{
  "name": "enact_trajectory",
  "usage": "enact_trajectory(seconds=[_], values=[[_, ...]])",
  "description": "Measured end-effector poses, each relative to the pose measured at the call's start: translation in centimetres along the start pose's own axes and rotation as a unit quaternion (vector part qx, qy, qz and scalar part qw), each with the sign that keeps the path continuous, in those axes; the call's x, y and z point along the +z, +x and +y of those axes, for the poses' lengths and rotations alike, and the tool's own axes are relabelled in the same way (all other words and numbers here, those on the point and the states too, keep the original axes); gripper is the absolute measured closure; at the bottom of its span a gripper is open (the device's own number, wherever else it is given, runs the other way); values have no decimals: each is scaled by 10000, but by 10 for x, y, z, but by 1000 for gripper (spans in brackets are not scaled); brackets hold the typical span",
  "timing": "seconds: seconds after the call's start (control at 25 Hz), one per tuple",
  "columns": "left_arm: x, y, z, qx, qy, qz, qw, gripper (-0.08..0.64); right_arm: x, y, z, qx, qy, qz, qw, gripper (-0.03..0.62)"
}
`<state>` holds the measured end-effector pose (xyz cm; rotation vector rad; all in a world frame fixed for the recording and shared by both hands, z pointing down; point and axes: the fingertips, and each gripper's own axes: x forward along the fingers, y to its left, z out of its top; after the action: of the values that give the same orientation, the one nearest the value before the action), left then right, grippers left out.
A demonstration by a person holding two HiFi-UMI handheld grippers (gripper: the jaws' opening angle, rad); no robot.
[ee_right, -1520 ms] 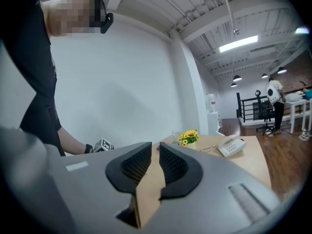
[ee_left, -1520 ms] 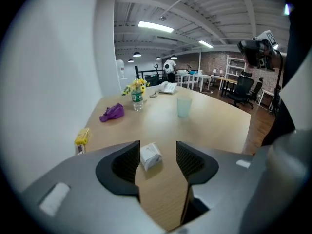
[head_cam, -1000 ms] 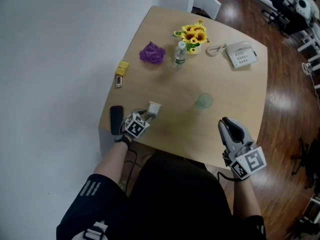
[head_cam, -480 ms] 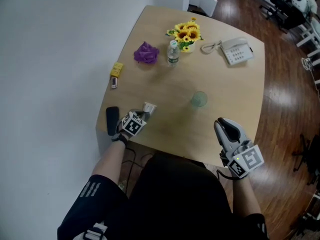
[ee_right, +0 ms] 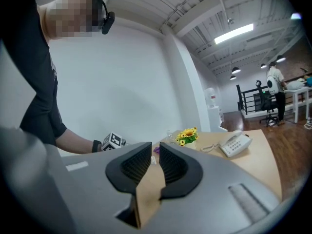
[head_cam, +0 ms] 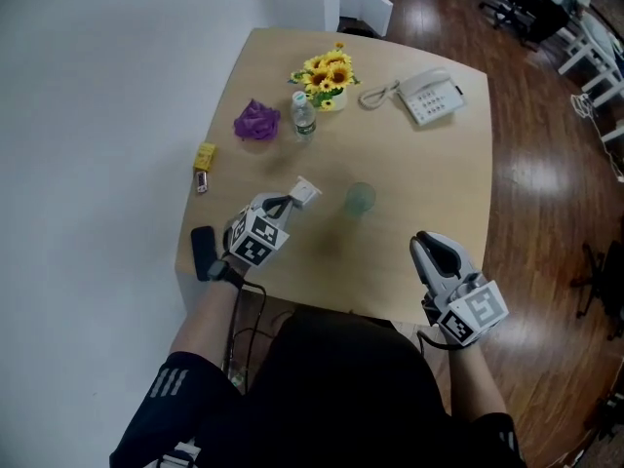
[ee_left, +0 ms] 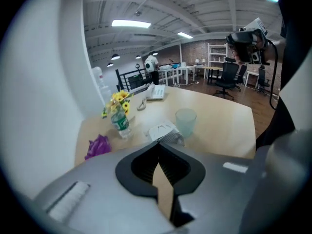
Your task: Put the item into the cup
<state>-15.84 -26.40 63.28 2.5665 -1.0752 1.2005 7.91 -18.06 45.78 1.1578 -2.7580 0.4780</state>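
Observation:
A translucent pale green cup [head_cam: 359, 199] stands upright near the table's middle. My left gripper [head_cam: 290, 203] is shut on a small white packet [head_cam: 305, 191], which sticks out of its tips just left of the cup and appears raised off the table. In the left gripper view the packet [ee_left: 163, 129] sits right beyond the closed tips of the left gripper [ee_left: 158, 143], with the cup [ee_left: 185, 121] a little further and to the right. My right gripper [head_cam: 426, 247] hovers at the table's near edge, right of the cup; its jaws stand a narrow slit apart, holding nothing [ee_right: 155, 152].
On the wooden table [head_cam: 419, 183] the far side holds sunflowers [head_cam: 325, 69], a water bottle [head_cam: 303, 117], a purple crumpled thing [head_cam: 255, 121] and a white phone [head_cam: 426, 96]. A yellow object [head_cam: 204, 155] and a black object [head_cam: 203, 252] lie along the left edge.
The left gripper has shut on the white packet and carried it up and toward the cup. The right gripper has stayed by the near edge.

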Motion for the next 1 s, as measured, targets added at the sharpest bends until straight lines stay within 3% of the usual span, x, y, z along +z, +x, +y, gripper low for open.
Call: enact_trajectory(seconds=[0.2,0.36,0.72,0.84,1.0], values=[[85,20,-25,-268,922,-319,9949,560,1,-20,-14,-173,73,-100,9998,532],[108,50,-49,-560,1515,-128,9868,560,-1,-34,-20,-291,135,-139,9994,532],[83,114,-96,-1100,2587,878,9557,560,-12,-54,-34,-517,296,-157,9981,532],[73,127,-103,-1237,2735,1173,9467,560,-13,-56,-37,-532,332,-161,9979,532],[65,136,-105,-1386,2746,1389,9413,560,-14,-54,-38,-521,358,-153,9979,532]])
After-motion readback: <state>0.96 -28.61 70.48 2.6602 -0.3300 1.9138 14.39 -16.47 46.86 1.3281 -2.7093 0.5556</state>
